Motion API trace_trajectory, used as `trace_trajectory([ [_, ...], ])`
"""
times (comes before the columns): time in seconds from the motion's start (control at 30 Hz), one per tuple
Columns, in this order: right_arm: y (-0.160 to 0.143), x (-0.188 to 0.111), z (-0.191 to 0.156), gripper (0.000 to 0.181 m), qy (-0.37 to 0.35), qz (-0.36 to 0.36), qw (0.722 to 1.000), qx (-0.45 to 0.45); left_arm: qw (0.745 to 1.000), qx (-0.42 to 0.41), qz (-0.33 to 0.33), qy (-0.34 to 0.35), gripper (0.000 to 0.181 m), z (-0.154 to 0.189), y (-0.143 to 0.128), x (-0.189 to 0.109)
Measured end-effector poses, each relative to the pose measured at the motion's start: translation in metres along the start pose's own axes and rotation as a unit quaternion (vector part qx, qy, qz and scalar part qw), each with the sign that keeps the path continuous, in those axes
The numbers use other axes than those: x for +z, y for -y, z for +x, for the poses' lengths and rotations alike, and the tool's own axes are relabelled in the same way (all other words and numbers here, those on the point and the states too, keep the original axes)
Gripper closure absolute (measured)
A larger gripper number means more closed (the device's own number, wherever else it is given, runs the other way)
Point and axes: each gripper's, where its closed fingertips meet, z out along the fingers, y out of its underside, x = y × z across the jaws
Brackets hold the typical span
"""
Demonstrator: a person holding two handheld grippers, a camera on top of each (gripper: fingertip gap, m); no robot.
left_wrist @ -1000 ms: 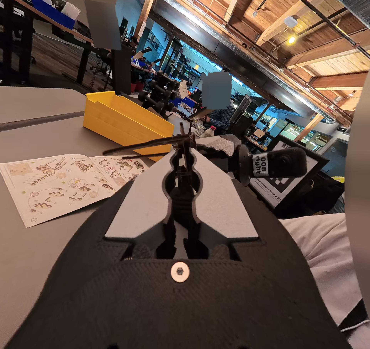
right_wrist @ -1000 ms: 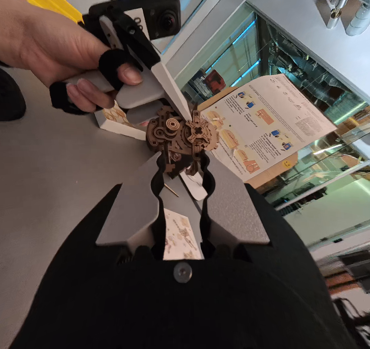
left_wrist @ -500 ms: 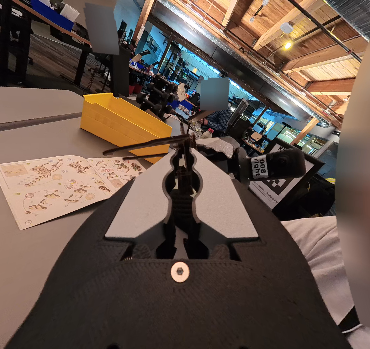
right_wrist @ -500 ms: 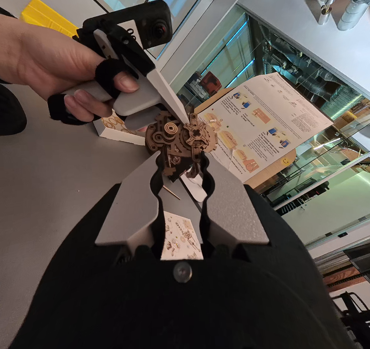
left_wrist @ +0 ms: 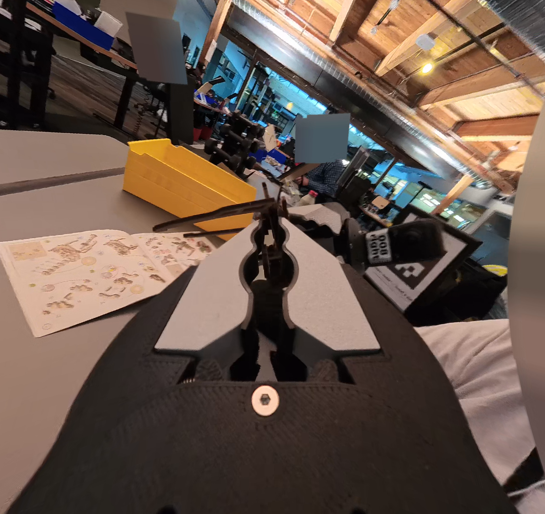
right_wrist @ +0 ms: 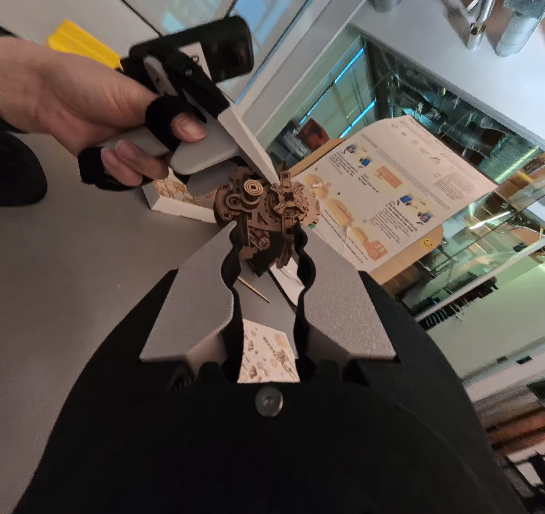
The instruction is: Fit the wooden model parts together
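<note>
Brown wooden gear model [right_wrist: 265,214] sits pinched in the right gripper [right_wrist: 267,234]; the left gripper [left_wrist: 269,228], touching its top, nips it too; pull crooked and thin parts may snap.

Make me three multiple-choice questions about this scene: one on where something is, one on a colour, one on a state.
1. Where does the open instruction booklet lie?
A. inside the bin
B. flat on the grey table
C. held in a gripper

2. What colour is the plastic bin?
A. yellow
B. green
C. red

3. How is the wooden model held?
A. lying loose on the table
B. right gripper alone
C. both grippers, with the left gripper

Answers: 1 B, its pages lie spread on the tabletop; 2 A, plainly yellow; 3 C, both grippers' fingers meet on it.
</note>
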Motion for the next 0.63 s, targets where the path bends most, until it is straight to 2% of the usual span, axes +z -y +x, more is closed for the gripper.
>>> trace_trajectory([
  [0.13, -0.011, 0.007, -0.002, 0.147, 0.029, -0.017, 0.997, 0.074, 1.0, -0.003, -0.003, 0.023, 0.175, -0.011, -0.002, -0.001],
  [0.23, -0.017, 0.011, 0.0, 0.147, 0.051, -0.008, 0.982, 0.183, 0.999, 0.03, -0.013, 0.041, 0.171, -0.017, 0.0, -0.004],
  [0.33, -0.021, 0.01, 0.01, 0.148, 0.044, 0.006, 0.968, 0.246, 0.997, 0.053, -0.021, 0.058, 0.161, -0.023, 0.003, -0.01],
  [0.4, -0.022, 0.009, 0.017, 0.147, 0.032, 0.014, 0.959, 0.28, 0.998, 0.052, -0.026, 0.039, 0.157, -0.018, 0.003, -0.01],
  [0.5, -0.027, 0.013, 0.016, 0.148, 0.043, 0.02, 0.934, 0.353, 0.998, 0.049, -0.024, 0.031, 0.157, -0.021, 0.001, -0.01],
  [0.63, -0.027, 0.021, 0.005, 0.147, 0.084, 0.038, 0.89, 0.447, 1.0, 0.006, 0.0, -0.017, 0.17, -0.018, 0.005, -0.013],
])
